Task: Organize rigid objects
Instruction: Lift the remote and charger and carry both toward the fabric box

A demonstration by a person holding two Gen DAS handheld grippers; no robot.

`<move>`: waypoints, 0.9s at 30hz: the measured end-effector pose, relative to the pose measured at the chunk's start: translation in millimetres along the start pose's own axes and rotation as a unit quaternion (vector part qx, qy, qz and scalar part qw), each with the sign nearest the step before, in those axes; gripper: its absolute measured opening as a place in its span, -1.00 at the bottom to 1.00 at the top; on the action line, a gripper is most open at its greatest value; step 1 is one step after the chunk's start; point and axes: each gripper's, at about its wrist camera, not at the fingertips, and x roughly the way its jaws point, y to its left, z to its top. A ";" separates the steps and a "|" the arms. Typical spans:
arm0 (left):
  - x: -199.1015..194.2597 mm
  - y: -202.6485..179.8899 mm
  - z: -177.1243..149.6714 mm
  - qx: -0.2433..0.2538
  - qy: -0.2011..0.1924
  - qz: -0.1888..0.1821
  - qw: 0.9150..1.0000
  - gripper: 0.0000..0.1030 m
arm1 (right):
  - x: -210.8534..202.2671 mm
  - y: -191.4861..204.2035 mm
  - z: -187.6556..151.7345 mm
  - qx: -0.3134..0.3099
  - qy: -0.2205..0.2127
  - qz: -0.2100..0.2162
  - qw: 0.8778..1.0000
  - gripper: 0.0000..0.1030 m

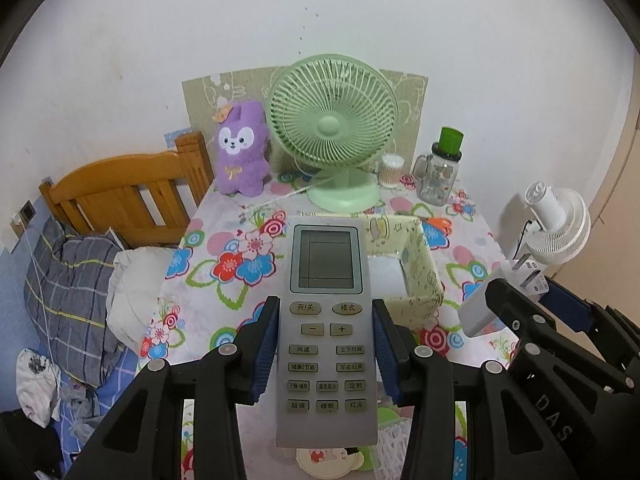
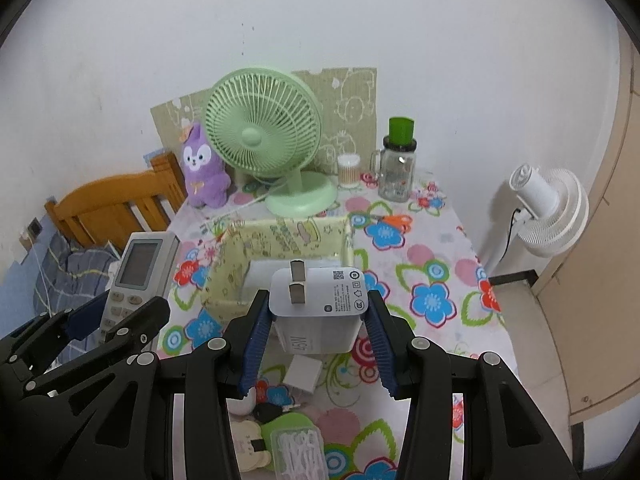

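The left claw point(image 1: 326, 354) gripped a grey remote point(image 1: 326, 332), the right claw point(image 2: 316, 344) a white charger point(image 2: 318, 310), both held above the flowered counter point(image 2: 432, 256), seemingly near the fabric box point(image 2: 280, 236).

Two wrist views angled down, sharing the floral table point(image 1: 224, 216).

Your right gripper point(image 2: 318, 330) clamps the white charger point(image 2: 320, 308), prongs up. At ten o'clock, your left gripper point(image 2: 116, 318) grips the remote point(image 2: 140, 276). Fabric box point(image 2: 280, 232) at twelve.
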 end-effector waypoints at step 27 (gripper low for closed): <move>23.5 0.6 28.9 -0.004 -0.005 0.001 1.000 -0.12 | 25.9 -0.2 35.2 0.014 -0.004 0.003 1.000 -0.02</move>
